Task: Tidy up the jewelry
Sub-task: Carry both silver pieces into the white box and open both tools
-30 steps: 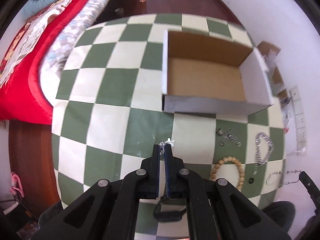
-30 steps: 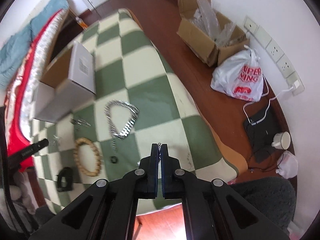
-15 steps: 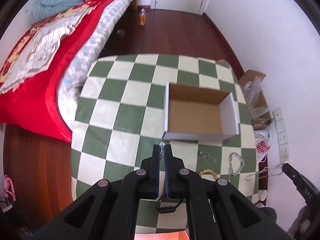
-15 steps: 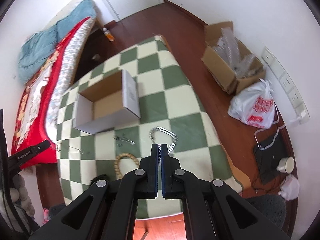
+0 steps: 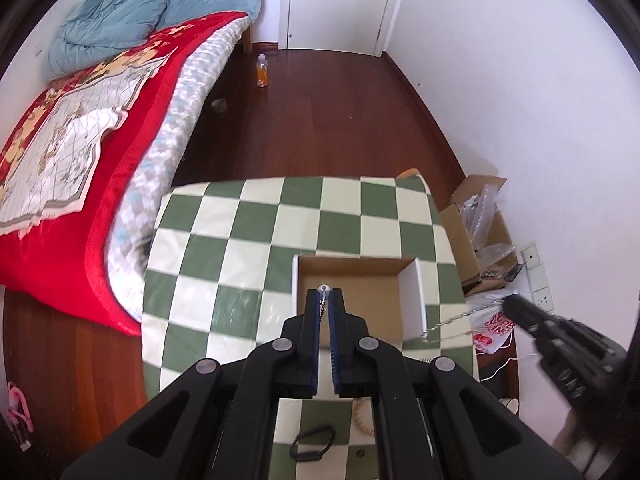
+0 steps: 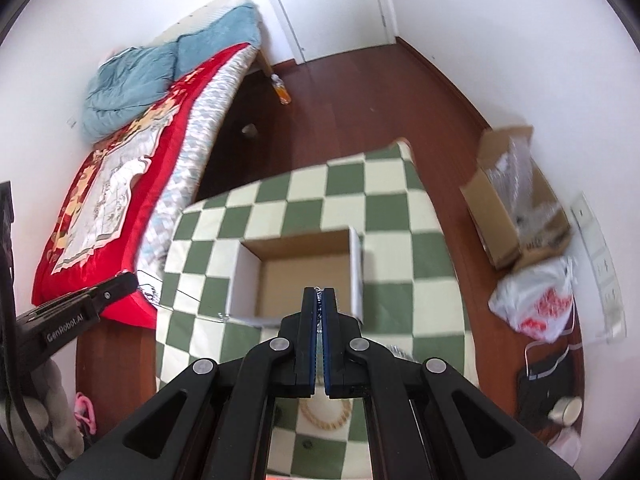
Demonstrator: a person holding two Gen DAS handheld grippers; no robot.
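1. Chain (image 5: 448, 322): a thin silver chain is held at both ends, one end in each hand-held gripper, and it is stretched in the air above the worktop (image 5: 224, 280).
2. The left hand-held gripper (image 5: 325, 304) is pressed shut on one end of the chain; a small shiny bit is seen at its tips.
3. The right hand-held gripper (image 6: 319, 304) is pressed shut on the other end, and chain links are seen between its pads.
4. The box (image 5: 356, 292) is open on top, and it lies just below and in front of both hand-held grippers.
5. The long line of the chain runs side to side, from left to right across the near part of the box.
6. Neither hand looks much nearer to the box than the other.
7. To be dropped in, the chain would likely have to be brought forward over the box and let down.
8. Other jewelry, such as the beads (image 6: 325, 416), is left on the worktop behind the hand-held grippers.
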